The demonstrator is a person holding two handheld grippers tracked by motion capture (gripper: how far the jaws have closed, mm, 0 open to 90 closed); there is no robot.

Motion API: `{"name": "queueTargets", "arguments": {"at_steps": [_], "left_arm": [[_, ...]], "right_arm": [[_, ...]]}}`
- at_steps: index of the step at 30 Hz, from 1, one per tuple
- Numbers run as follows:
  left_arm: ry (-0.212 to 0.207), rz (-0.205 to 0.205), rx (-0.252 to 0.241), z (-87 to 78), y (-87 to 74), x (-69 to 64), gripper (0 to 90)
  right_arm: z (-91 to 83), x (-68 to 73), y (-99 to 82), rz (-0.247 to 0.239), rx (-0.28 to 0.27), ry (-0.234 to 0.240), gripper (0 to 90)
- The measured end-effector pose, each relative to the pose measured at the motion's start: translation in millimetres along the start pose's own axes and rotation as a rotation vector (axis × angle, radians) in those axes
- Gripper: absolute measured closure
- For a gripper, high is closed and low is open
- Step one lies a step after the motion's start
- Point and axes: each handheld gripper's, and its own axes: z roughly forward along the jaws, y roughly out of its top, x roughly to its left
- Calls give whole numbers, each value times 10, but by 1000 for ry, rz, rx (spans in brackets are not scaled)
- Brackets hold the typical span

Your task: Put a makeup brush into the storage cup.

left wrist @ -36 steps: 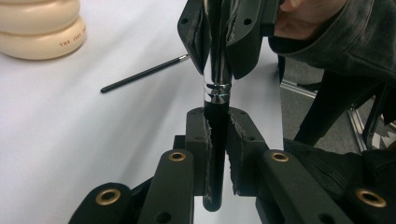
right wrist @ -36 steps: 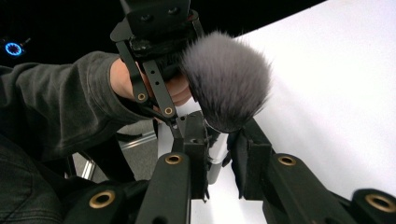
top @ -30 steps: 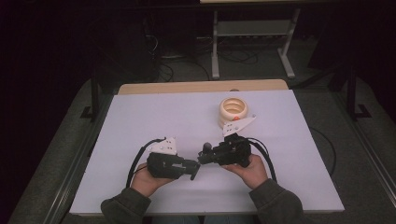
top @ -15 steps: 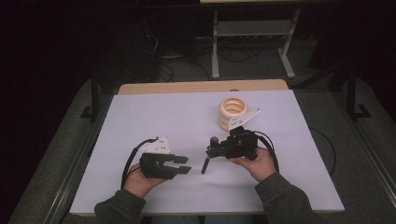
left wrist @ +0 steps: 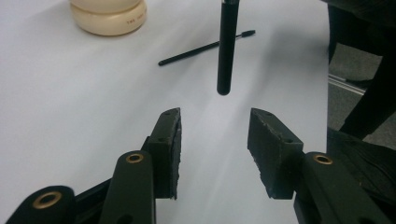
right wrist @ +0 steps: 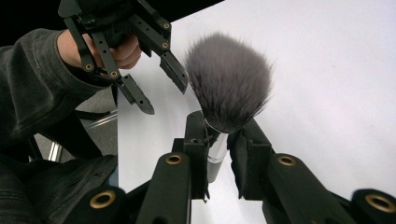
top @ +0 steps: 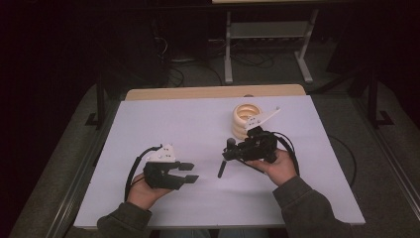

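Note:
My right gripper (top: 234, 150) (right wrist: 218, 135) is shut on the silver collar of a make-up brush. The brush's grey bristle head (right wrist: 229, 84) fans out above the jaws, and its black handle (top: 221, 168) (left wrist: 227, 46) hangs down over the white table (top: 188, 124). To the left, my left gripper (top: 190, 173) (left wrist: 215, 126) (right wrist: 159, 88) points at the handle from a short distance. Its jaws have just been opening and nothing is between them.
A stack of cream rings (top: 246, 119) (left wrist: 108, 14) stands at the back of the table, just behind the right gripper. A thin black wand (left wrist: 205, 46) lies flat on the table beyond the brush handle. Dark floor and a metal stand (top: 267, 34) lie past the far edge.
The two grippers were close together at the brush. The left jaws have opened and let go of the handle. The right gripper has drawn away to the right and up with the brush.

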Motion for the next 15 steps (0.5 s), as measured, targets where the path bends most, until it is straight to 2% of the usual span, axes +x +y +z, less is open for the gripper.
{"name": "queueTargets", "arguments": {"at_steps": [6, 10, 15], "left_arm": [[16, -7, 5, -2, -14, 13, 479], [37, -30, -3, -3, -26, 23, 455], [50, -35, -16, -10, -26, 47, 425]], "right_arm": [[-73, -40, 32, 3, -11, -14, 760], [-109, -70, 25, 10, -11, -20, 760], [-146, -115, 23, 17, -4, -29, 760]]}}
